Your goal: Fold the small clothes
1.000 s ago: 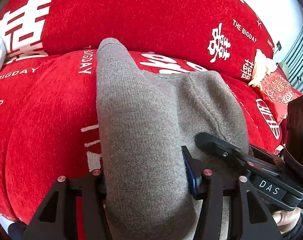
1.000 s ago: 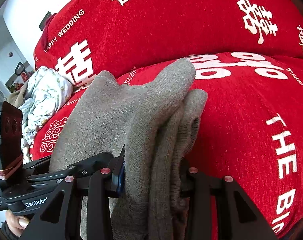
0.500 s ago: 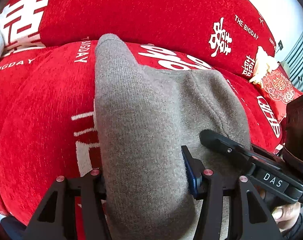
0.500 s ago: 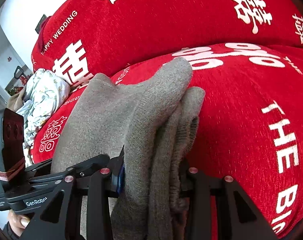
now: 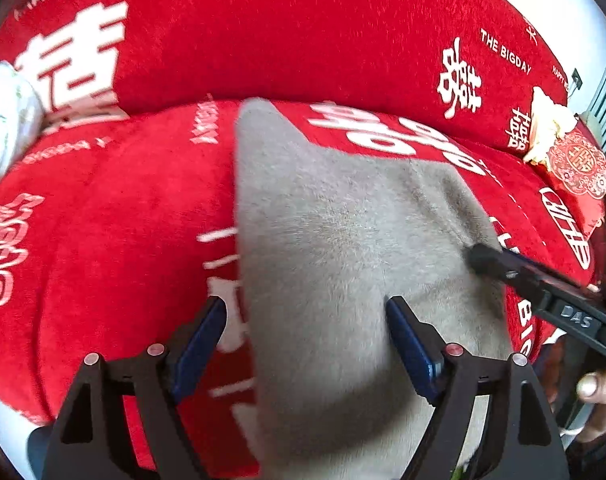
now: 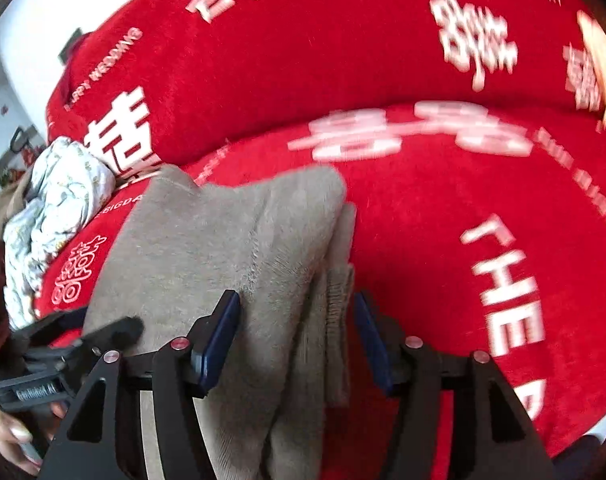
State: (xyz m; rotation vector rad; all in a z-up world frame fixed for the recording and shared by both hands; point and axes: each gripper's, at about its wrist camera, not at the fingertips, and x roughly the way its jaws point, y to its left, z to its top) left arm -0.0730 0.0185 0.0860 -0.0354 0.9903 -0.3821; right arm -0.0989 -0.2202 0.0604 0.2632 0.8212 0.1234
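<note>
1. The folded grey sweater [image 5: 343, 264] lay on the red sofa cover [image 5: 115, 240].
2. The left gripper [image 5: 307, 332] and the right gripper [image 6: 297, 328] had just been opening; the sweater sat loose between their blue pads.
3. Bare red cover stretched to the right.
4. A second earlier, both squeezed it.

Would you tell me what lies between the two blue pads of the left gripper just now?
In the left wrist view, the left gripper, jaws just opened, has the folded grey knit garment and a strip of red sofa cover between its pads.
</note>
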